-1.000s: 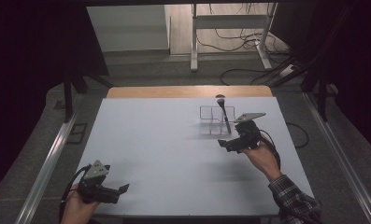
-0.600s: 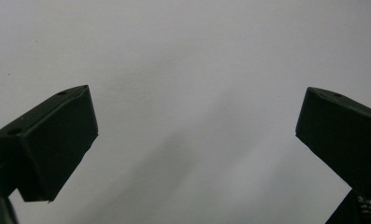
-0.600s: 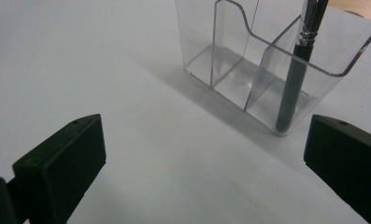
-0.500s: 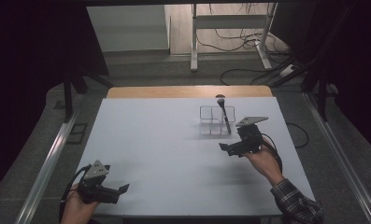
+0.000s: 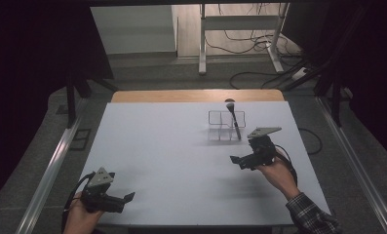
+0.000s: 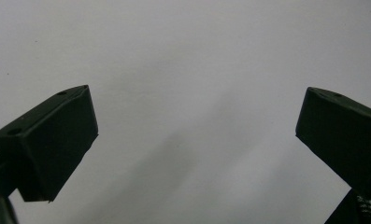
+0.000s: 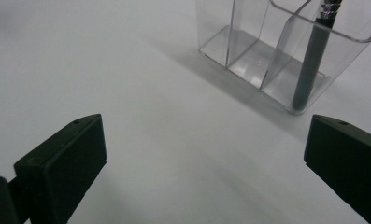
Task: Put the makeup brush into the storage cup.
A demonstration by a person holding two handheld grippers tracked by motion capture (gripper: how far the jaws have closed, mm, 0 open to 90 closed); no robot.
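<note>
Two handheld grippers are over a white table (image 5: 171, 156), each with its jaws spread wide and nothing between them. In the high view the right gripper (image 5: 237, 161) sits right of centre in the frame, gripped by the person's right hand (image 5: 275, 170), whose plaid sleeve (image 5: 310, 217) runs off toward the lower right corner. Just above it in that frame, near but not touching, stands a clear acrylic organizer (image 5: 225, 126) split into compartments. A makeup brush (image 5: 233, 117) with a dark handle stands in its right-hand end compartment, tilted, with the bristle head up and leaning toward the far wooden edge (image 5: 196, 96) of the table. In the right gripper view the organizer fills the upper right, the brush handle resting on the floor of the end compartment, and bare table lies between the two black jaws. The left gripper (image 5: 127, 199) is at the lower left of the high view, held by the left hand (image 5: 81, 217), well apart from the organizer; its own view shows plain white table between the jaws.
</note>
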